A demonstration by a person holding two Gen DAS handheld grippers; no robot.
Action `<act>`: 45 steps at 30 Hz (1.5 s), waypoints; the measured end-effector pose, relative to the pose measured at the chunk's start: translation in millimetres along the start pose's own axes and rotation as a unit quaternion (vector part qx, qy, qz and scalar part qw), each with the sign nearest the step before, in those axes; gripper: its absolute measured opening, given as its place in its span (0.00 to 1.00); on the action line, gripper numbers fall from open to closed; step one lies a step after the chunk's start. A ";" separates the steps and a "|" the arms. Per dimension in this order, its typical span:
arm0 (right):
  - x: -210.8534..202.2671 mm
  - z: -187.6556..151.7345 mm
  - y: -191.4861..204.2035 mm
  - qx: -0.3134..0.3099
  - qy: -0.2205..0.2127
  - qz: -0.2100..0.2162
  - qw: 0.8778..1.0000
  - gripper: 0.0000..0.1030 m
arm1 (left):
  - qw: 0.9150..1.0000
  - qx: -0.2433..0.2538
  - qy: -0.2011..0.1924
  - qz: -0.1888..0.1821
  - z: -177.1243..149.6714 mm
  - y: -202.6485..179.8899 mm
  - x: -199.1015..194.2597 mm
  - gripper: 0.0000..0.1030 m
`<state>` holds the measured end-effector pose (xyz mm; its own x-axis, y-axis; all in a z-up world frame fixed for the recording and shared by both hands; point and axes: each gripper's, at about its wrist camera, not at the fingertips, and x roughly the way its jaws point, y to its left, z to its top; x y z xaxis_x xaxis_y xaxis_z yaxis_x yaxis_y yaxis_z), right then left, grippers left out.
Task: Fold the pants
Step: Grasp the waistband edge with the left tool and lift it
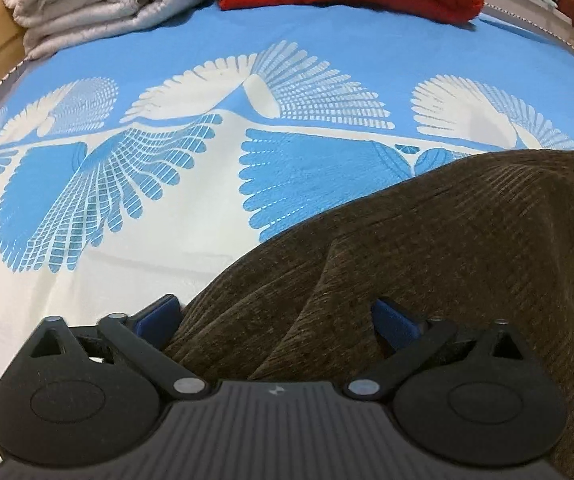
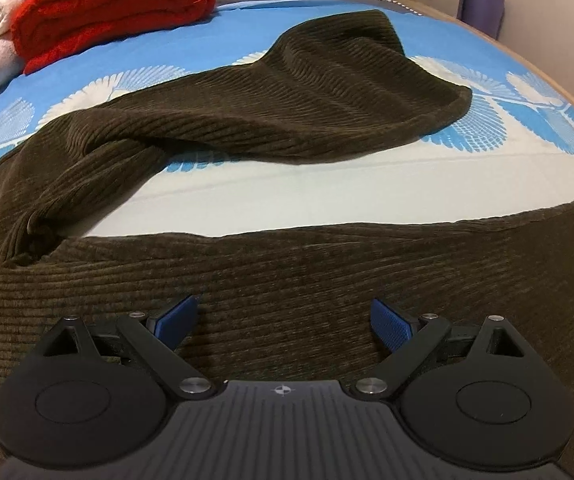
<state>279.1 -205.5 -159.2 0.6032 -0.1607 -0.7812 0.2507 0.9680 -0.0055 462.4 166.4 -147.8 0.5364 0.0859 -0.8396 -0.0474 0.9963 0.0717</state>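
Folding barely begun: brown corduroy pants (image 2: 287,128) lie unfolded on the bed (image 2: 287,196).
Legs splayed apart, nothing doubled over; left tongs (image 1: 277,320) and right tongs (image 2: 285,320) spread over the fabric, gripping nothing.

No words, brand names or numbers can be read in either view. The only marks are small pale emblems moulded on the ribbed dark housing of each claw: on the left claw (image 1: 275,322) a tiny zigzag sign (image 1: 275,390) sits at the middle of the housing's front edge, and on the right claw (image 2: 285,318) a small cross-in-circle sign (image 2: 282,390) sits in the same place
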 end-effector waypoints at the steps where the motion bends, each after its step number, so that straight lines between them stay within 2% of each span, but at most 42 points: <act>1: 0.2 -0.5 1.3 -0.004 0.000 0.000 1.000 0.91 | 1.000 -0.004 -0.003 -0.018 1.5 -0.6 -5.2 0.69; 2: 0.6 -1.0 2.4 -0.007 0.001 0.001 1.000 0.91 | 1.000 -0.007 -0.006 -0.015 4.2 -2.3 -10.3 0.48; 3: 0.9 -1.3 3.1 -0.009 0.003 0.001 1.000 0.91 | 1.000 -0.007 -0.008 -0.002 6.9 -4.6 -15.2 0.37; 5: 1.1 -2.1 4.8 -0.012 0.006 0.005 1.000 0.91 | 1.000 -0.013 -0.008 -0.015 8.9 -4.2 -23.6 0.25; 8: -1.1 -4.7 8.9 -0.035 0.000 0.001 0.999 0.91 | 0.999 -0.020 -0.017 -0.033 10.2 -6.5 -44.4 0.21; 11: -4.0 -6.9 9.7 -0.061 -0.016 -0.017 0.998 0.91 | 0.998 -0.009 -0.047 -0.051 4.4 -16.4 -82.3 0.19; 16: -12.6 -2.3 -7.7 -0.040 -0.033 -0.021 0.998 0.91 | 0.991 0.039 -0.104 -0.077 -34.5 -44.0 -160.4 0.16; 18: -18.0 0.2 -17.6 -0.022 -0.041 -0.022 0.999 0.91 | 0.987 0.060 -0.116 -0.089 -62.6 -54.8 -187.4 0.14; 21: -28.9 0.6 -33.9 0.006 -0.054 -0.018 0.998 0.91 | 0.984 0.088 -0.105 -0.112 -128.8 -67.6 -215.0 0.08; 23: -34.0 -0.6 -43.0 0.023 -0.054 -0.011 0.998 0.91 | 0.985 0.102 -0.086 -0.109 -175.9 -74.2 -221.0 0.08; 25: -37.3 -2.6 -51.4 0.039 -0.053 -0.004 0.998 0.91 | 0.989 0.101 -0.050 -0.097 -220.2 -76.8 -212.4 0.08; 27: -39.4 -4.4 -59.3 0.052 -0.051 -0.004 0.997 0.91 | 0.992 0.088 -0.029 -0.085 -243.9 -75.1 -205.4 0.09; 28: -40.4 -4.7 -63.0 0.059 -0.050 -0.004 0.997 0.91 | 0.992 0.081 -0.035 -0.086 -248.5 -74.2 -208.5 0.11; 29: -41.7 -5.5 -64.7 0.066 -0.050 -0.002 0.997 0.91 | 0.992 0.074 -0.046 -0.096 -249.6 -72.7 -214.9 0.17; 30: -42.9 -6.0 -67.8 0.074 -0.051 0.001 0.996 0.91 | 0.991 0.063 -0.052 -0.111 -249.6 -70.0 -220.4 0.36; 31: -44.7 -6.4 -72.7 0.084 -0.050 0.005 0.995 0.91 | 0.989 0.045 -0.051 -0.134 -250.2 -65.2 -224.0 0.48; 32: -47.0 -7.6 -75.9 0.091 -0.050 0.009 0.995 0.91 | 0.987 0.020 -0.048 -0.155 -252.2 -60.0 -227.2 0.78; 33: -49.2 -8.7 -78.9 0.098 -0.050 0.012 0.994 0.91 | 0.985 -0.008 -0.044 -0.165 -255.3 -55.5 -229.1 0.98; 36: -50.9 -9.5 -88.1 0.114 -0.049 0.021 0.992 0.91 | 0.979 -0.075 -0.042 -0.183 -259.5 -44.8 -230.2 0.99; 38: -51.2 -10.2 -94.4 0.126 -0.047 0.022 0.991 0.91 | 0.970 -0.129 -0.035 -0.205 -251.8 -36.1 -225.4 0.99; 40: -51.2 -11.4 -98.0 0.137 -0.041 0.026 0.989 0.91 | 0.957 -0.186 -0.018 -0.222 -243.5 -28.7 -216.6 0.99; 42: -52.6 -13.1 -99.8 0.144 -0.037 0.029 0.988 0.91 | 0.946 -0.241 0.010 -0.218 -238.1 -17.4 -206.2 0.97; 43: -52.6 -13.1 -100.4 0.146 -0.037 0.031 0.988 0.91 | 0.937 -0.273 0.031 -0.217 -235.4 -12.0 -195.5 0.95; 45: -53.5 -12.7 -100.7 0.146 -0.039 0.031 0.988 0.91 | 0.923 -0.308 0.053 -0.225 -231.0 -3.6 -181.1 0.84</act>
<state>211.9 -291.9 -124.8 0.6786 -0.1280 -0.7232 0.4120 0.8815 0.2306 170.8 147.0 -120.3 0.5345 -0.3703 -0.7597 -0.3275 0.7379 -0.5901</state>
